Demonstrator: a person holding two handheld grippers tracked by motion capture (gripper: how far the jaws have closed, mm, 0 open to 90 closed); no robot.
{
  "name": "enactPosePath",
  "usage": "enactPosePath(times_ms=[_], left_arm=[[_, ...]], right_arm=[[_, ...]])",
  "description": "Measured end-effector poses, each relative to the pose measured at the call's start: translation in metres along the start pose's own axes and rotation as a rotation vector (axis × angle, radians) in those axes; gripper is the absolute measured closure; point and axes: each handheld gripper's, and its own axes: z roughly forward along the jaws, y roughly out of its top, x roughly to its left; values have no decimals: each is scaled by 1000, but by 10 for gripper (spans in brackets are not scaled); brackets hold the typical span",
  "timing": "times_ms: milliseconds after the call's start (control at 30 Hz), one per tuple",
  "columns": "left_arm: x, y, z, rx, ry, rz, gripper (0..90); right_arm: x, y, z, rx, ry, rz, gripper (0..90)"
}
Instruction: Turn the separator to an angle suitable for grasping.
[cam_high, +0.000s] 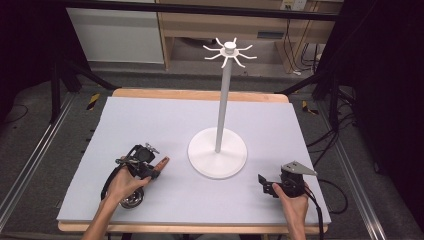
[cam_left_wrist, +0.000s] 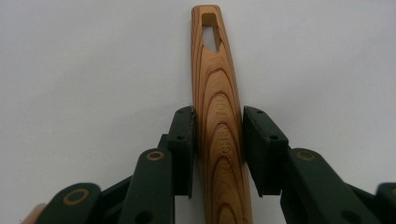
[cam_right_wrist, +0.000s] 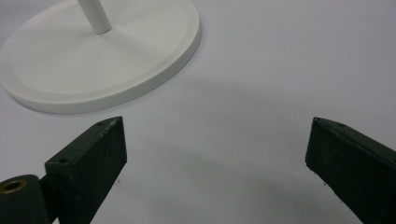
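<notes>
Wooden handle (cam_left_wrist: 219, 121) lies on the grey table surface (cam_high: 150, 120), front left of the white stand (cam_high: 218, 150). Left gripper (cam_left_wrist: 219, 140) is clamped on it, both pads against its sides, with the slotted end projecting beyond the jaws. Right gripper (cam_right_wrist: 215, 149) rests near the stand's round base, jaws wide apart with nothing between them.

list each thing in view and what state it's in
wooden handle: lying on the table, clamped between the left gripper's pads, hanging slot at its far end free
left gripper: shut on the wooden handle
right gripper: open, nothing between the jaws, just above the table near the stand's base
white hook stand: upright on the table, all hooks bare
table: grey top, flat
</notes>
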Motion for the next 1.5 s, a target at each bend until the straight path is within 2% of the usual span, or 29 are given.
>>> enactPosePath(times_ms=[167,367,467,567,900,1333,1500], left_arm=[[0,1,0,0,2,-18,673],[1,2,0,16,-3,-8,674],[2,2,-1,8,-8,-6,674],[5,-2,-3,-28,-22,-28,674],[4,-9,-29,-144,-20,-29,676],[2,-16,-60,-287,-26,-57,676],[-3,-18,-70,-371,-12,-52,676]], right_arm=[[-1,0,0,1,1,1,59],[-2,0,0,1,2,-1,59],[-2,0,0,1,4,2,59],[-3,0,-1,-1,2,5,59],[-4,0,-2,-3,-1,10,59],[-4,-1,-2,-6,0,14,59],[-4,-1,-3,-15,-2,19,59]])
